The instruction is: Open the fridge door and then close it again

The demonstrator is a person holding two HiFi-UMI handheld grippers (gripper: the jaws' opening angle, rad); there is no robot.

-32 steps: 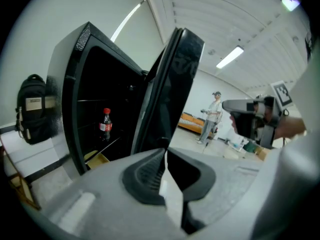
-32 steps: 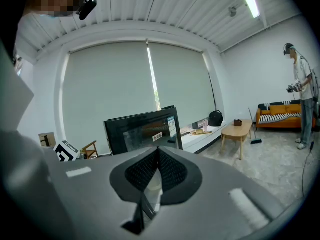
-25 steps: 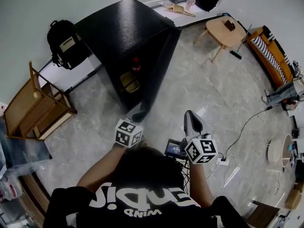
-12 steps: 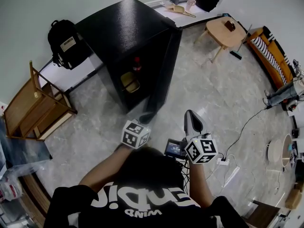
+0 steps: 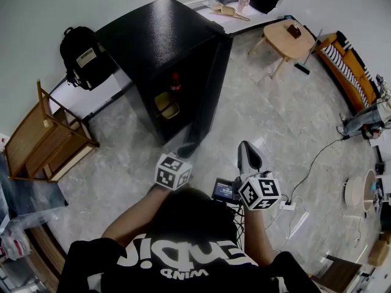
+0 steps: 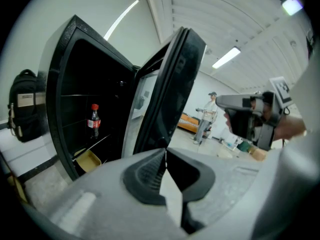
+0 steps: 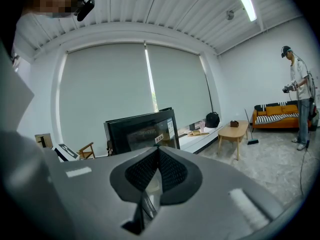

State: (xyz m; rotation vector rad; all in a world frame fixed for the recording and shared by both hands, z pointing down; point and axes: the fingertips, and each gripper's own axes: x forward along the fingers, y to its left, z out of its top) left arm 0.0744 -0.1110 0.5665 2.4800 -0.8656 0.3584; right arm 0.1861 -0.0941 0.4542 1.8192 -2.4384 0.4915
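Risk: the fridge door point(image 6: 176, 79) stands ajar on the black fridge point(image 5: 153, 38), far left. A push from narrow tips may slide off its edge, or slam it and topple the bottle point(image 6: 93, 120) inside. Left gripper point(image 6: 164, 153): jaws pressed together, empty, at the door's near edge; contact unclear. Right gripper point(image 7: 156, 151): pressed together, empty, to the right.

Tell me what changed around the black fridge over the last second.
The black fridge door swung slightly further open, rightward in the head view. The left gripper near its lower free edge shifted right with it, jaws shut. The right gripper, the red-capped bottle and the fridge body stayed put.
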